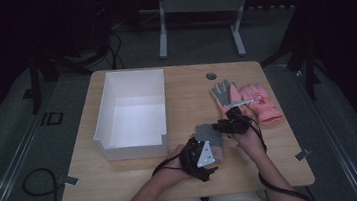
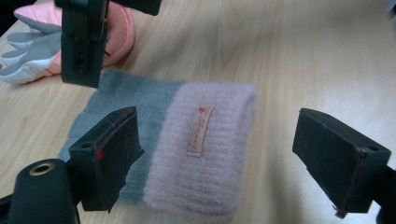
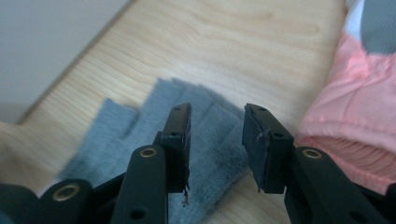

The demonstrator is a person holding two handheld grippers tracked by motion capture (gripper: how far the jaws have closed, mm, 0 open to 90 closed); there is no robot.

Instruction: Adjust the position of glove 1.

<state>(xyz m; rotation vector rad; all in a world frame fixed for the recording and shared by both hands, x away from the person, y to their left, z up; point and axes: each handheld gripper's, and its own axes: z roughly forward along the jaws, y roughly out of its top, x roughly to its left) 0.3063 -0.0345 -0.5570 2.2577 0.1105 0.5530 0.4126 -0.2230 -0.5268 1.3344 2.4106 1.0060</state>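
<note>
A knit glove (image 1: 209, 135) with a grey hand and a pale pink cuff lies flat on the wooden table, just in front of the person. My left gripper (image 1: 203, 154) sits at the cuff end. In the left gripper view its jaws (image 2: 219, 140) stand wide apart over the cuff (image 2: 205, 154), which bears a small label, and they do not touch it. My right gripper (image 1: 230, 125) hovers at the finger end. Its jaws (image 3: 217, 112) are parted above the grey fingers (image 3: 140, 121) with nothing between them.
A pair of pink winter gloves (image 1: 262, 102) lies to the right, one with its grey palm (image 1: 225, 94) up, close to the right gripper (image 2: 79, 42). A white open box (image 1: 132, 138) stands at the left of the table. Cables trail off the near edge.
</note>
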